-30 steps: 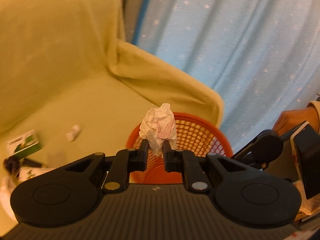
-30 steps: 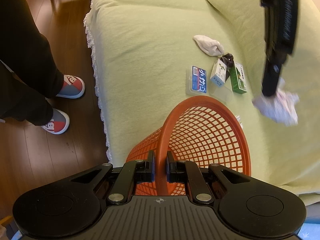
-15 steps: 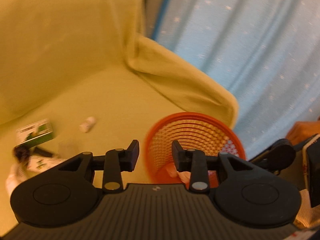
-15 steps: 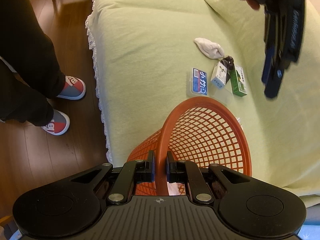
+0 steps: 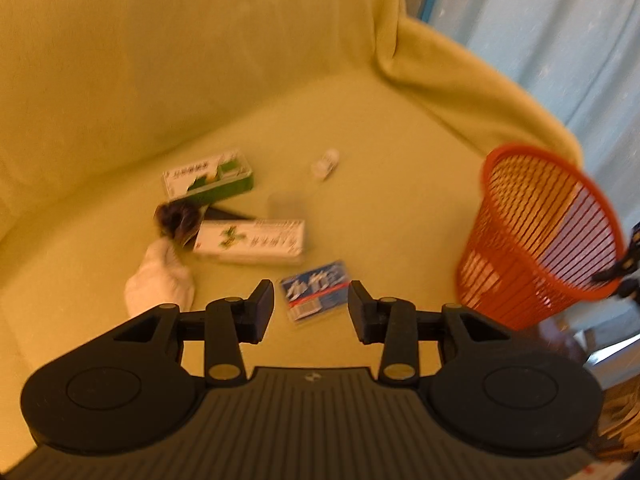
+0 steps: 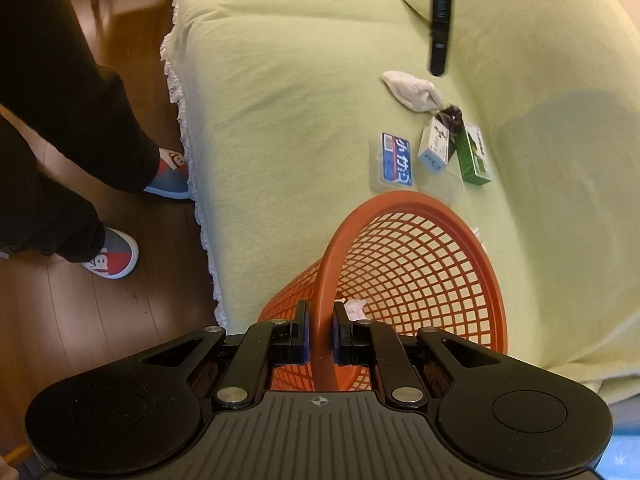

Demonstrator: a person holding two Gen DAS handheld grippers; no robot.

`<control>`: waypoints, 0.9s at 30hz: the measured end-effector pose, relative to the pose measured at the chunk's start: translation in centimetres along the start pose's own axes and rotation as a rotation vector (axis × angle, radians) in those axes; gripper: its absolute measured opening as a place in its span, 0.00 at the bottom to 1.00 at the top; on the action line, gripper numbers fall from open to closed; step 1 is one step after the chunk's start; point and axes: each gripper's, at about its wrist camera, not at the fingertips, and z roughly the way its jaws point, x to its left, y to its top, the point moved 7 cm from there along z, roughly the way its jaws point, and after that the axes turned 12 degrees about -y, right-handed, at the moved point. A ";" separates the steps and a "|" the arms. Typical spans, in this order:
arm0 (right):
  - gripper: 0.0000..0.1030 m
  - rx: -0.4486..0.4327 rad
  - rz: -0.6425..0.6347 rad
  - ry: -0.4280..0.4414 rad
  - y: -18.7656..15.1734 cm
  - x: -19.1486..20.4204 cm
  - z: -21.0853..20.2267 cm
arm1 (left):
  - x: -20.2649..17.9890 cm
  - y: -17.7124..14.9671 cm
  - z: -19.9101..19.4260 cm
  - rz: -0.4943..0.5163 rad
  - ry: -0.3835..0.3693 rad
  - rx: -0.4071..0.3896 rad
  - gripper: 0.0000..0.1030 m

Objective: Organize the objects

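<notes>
My right gripper (image 6: 320, 334) is shut on the rim of the orange mesh basket (image 6: 420, 280), held beside the sofa seat; a crumpled paper (image 6: 354, 307) lies inside it. My left gripper (image 5: 311, 308) hangs open and empty above the yellow-green sofa seat (image 5: 380, 152), over a blue-labelled clear case (image 5: 316, 289). Beyond it lie a white box (image 5: 250, 240), a green box (image 5: 208, 178), a dark hair tie (image 5: 178, 218), a white sock (image 5: 158, 286) and a small white piece (image 5: 326, 162). The basket (image 5: 540, 236) stands to the right in the left wrist view.
The sofa backrest (image 5: 160, 52) rises behind the clutter, its armrest (image 5: 460, 92) sits beside a blue star-print curtain (image 5: 540, 32). A person's legs (image 6: 60, 120) and slippers (image 6: 112, 258) stand on the wooden floor left of the lace-edged sofa front (image 6: 192, 184).
My left gripper opened and let the crumpled paper fall into the basket, then swung left over the items on the seat. The right gripper kept its hold on the rim.
</notes>
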 end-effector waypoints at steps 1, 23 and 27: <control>0.07 0.010 -0.002 0.000 0.0 0.1 0.1 | 0.4 -0.4 0.3 0.020 -0.002 0.009 0.34; 0.07 0.124 0.097 -0.010 0.2 1.0 0.9 | 0.8 -2.6 13.7 0.495 -0.070 0.196 0.70; 0.07 0.128 0.112 -0.012 0.3 1.2 0.8 | 0.4 -2.9 15.6 0.536 -0.071 0.216 0.69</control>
